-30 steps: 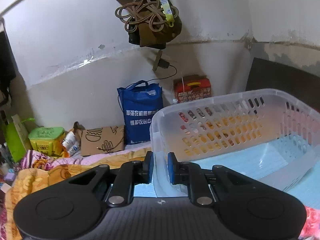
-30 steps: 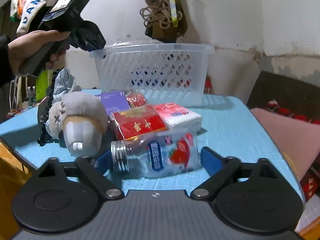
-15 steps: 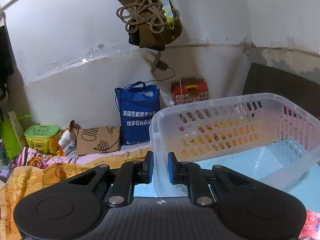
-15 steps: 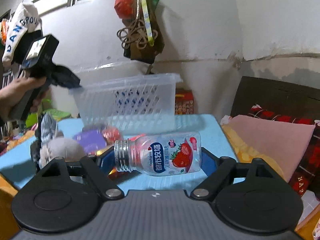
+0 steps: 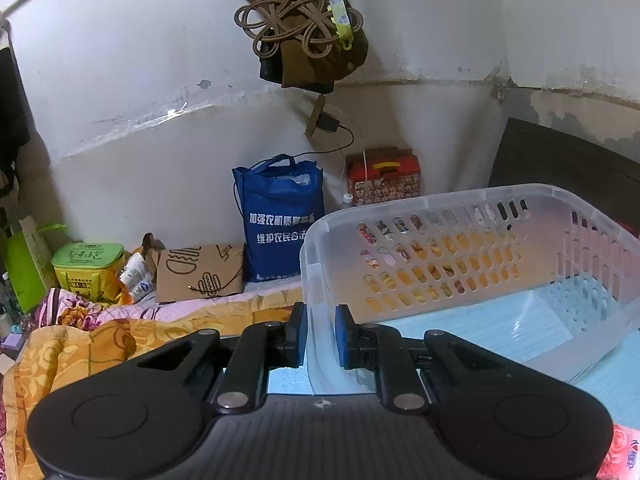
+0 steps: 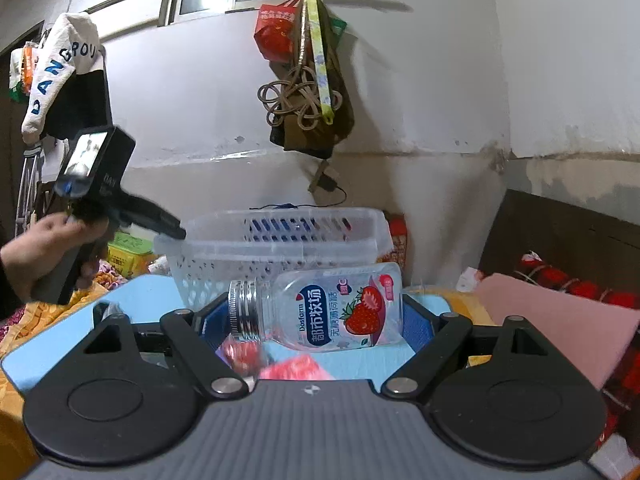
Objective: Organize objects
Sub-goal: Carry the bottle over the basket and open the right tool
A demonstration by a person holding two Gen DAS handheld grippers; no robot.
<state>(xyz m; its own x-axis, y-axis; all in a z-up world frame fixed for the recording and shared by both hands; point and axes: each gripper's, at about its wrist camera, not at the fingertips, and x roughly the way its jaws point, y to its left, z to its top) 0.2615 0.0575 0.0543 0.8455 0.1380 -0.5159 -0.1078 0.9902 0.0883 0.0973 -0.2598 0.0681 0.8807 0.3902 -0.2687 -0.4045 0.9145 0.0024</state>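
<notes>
A clear plastic basket (image 5: pixel 460 248) stands tilted on the blue table, nothing inside it. My left gripper (image 5: pixel 321 334) is shut on the basket's near corner wall, one pad on each side. In the right wrist view the same basket (image 6: pixel 280 248) sits ahead, with the left gripper (image 6: pixel 168 230) clamped on its left rim and a person's hand (image 6: pixel 36 252) on the handle. My right gripper (image 6: pixel 316 320) is shut on a clear bottle (image 6: pixel 320 312) with a silver screw neck and a strawberry label. The bottle lies sideways between the pads, lifted off the table, just in front of the basket.
Blurred red and pink packets (image 6: pixel 296 368) lie on the blue table (image 6: pixel 140 292) under the bottle. A pink cushion (image 6: pixel 560 320) lies to the right. Behind the basket stand a blue bag (image 5: pixel 280 216), a cardboard box (image 5: pixel 200 272), a green box (image 5: pixel 86 268) and a red carton (image 5: pixel 384 176).
The right gripper has risen with the bottle off the table, so the plush toy and packets have dropped out of view. The left gripper holds the basket where it was.
</notes>
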